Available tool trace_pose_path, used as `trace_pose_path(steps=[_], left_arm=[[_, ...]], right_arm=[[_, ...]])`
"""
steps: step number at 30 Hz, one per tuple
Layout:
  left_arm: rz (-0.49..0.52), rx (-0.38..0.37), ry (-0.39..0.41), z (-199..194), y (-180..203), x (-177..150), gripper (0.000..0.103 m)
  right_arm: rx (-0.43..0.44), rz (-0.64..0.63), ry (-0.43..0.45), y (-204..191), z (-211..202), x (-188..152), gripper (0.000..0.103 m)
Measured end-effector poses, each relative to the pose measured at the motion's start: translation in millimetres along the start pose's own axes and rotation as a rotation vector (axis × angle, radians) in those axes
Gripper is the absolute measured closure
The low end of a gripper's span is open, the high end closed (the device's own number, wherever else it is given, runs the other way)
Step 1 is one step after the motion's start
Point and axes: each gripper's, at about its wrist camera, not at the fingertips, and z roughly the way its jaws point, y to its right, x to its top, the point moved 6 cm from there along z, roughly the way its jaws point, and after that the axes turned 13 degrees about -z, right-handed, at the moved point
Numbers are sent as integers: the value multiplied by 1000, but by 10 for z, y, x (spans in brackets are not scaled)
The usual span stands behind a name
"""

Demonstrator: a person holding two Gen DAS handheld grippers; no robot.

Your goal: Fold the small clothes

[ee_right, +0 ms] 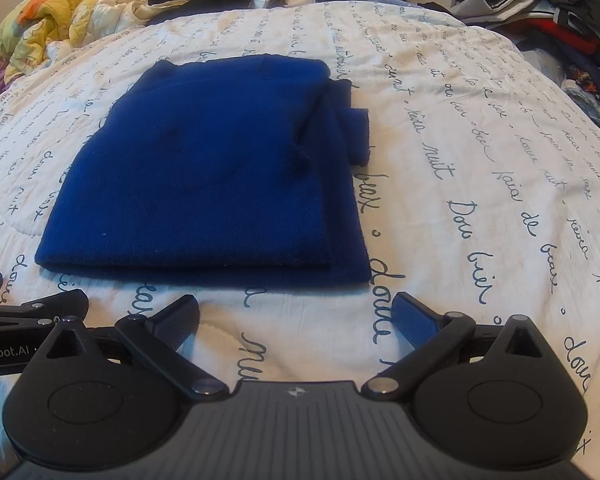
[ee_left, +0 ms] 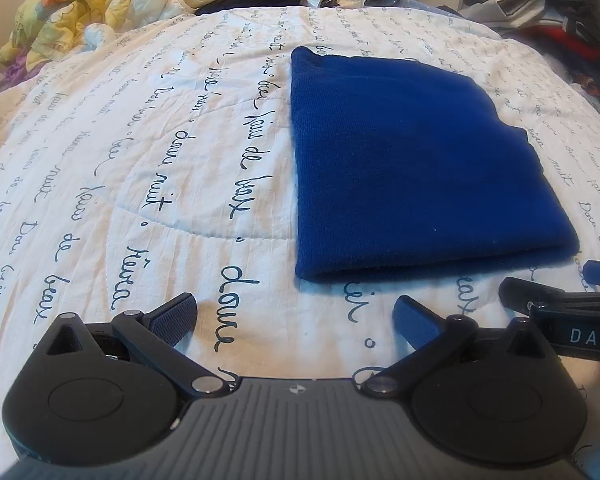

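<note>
A blue knit garment (ee_left: pixel 412 168) lies folded flat on the white bedspread (ee_left: pixel 140 168), with a folded edge facing me. In the right wrist view the same garment (ee_right: pixel 204 176) shows a cuff sticking out at its right side. My left gripper (ee_left: pixel 296 316) is open, a short way in front of the garment's near left corner, holding nothing. My right gripper (ee_right: pixel 296 316) is open too, just short of the near edge, empty. The right gripper's side (ee_left: pixel 560 304) shows at the left view's right edge.
The bedspread (ee_right: pixel 480 160) carries dark handwritten print. A yellow and orange quilt (ee_left: pixel 80 12) is bunched at the far left. Piles of dark clothes (ee_right: pixel 560 12) lie along the far edge and far right.
</note>
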Motion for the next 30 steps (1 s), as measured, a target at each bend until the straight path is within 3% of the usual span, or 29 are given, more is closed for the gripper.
trace_pose_path(steps=[30], left_arm=[[-7, 2, 21, -8, 2, -15, 0]], right_arm=[[-1, 0, 3, 3, 9, -7, 0]])
